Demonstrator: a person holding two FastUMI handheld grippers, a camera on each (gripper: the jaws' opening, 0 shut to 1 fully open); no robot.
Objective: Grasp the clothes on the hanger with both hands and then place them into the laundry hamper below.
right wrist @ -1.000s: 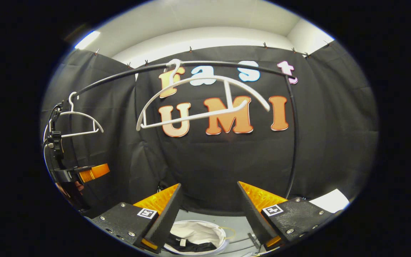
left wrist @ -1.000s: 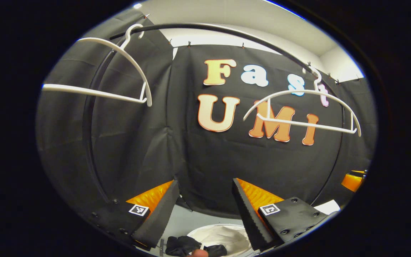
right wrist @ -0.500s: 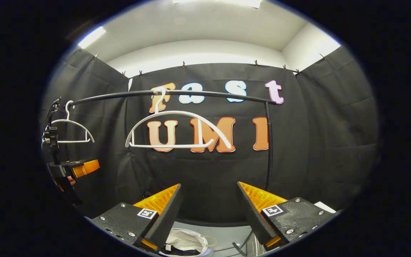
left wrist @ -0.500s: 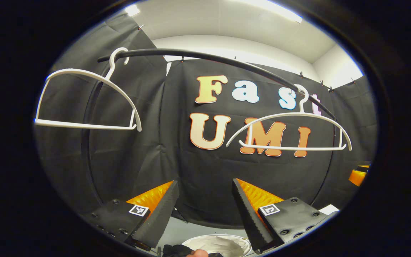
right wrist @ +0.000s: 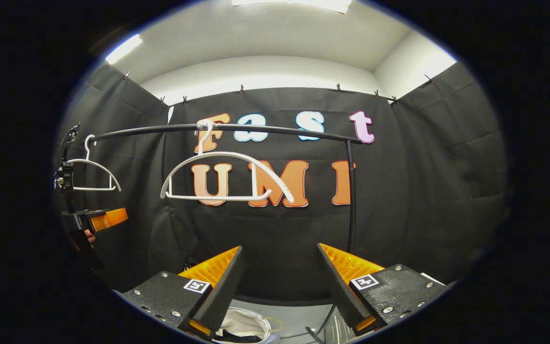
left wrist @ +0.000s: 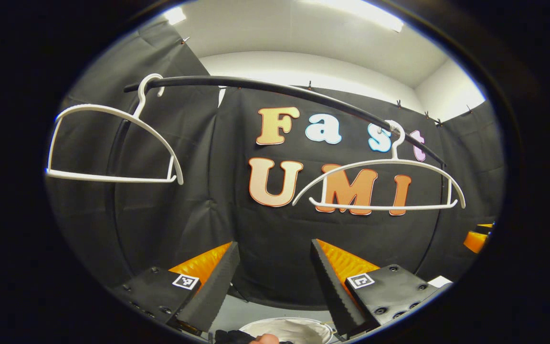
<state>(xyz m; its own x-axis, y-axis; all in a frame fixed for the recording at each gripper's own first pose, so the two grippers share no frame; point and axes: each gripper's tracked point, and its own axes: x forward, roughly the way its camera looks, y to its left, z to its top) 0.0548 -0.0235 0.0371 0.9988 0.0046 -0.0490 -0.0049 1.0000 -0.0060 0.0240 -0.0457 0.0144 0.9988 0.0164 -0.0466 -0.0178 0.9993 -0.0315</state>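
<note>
Both grippers are held level in front of the black garment rail (left wrist: 275, 88), each with its jaws spread wide and nothing between them. In the left gripper view, the left gripper (left wrist: 271, 282) is seen with the laundry hamper (left wrist: 294, 328) below its fingertips; dark clothes (left wrist: 229, 337) lie at the hamper's rim, beneath the gap between the jaws. In the right gripper view, the right gripper (right wrist: 280, 282) is likewise raised above the hamper, whose pale lining sits under its jaws. Two white hangers are hung bare on the rail: the near hanger (left wrist: 112, 143) and the far hanger (left wrist: 380, 184), well apart along it.
</note>
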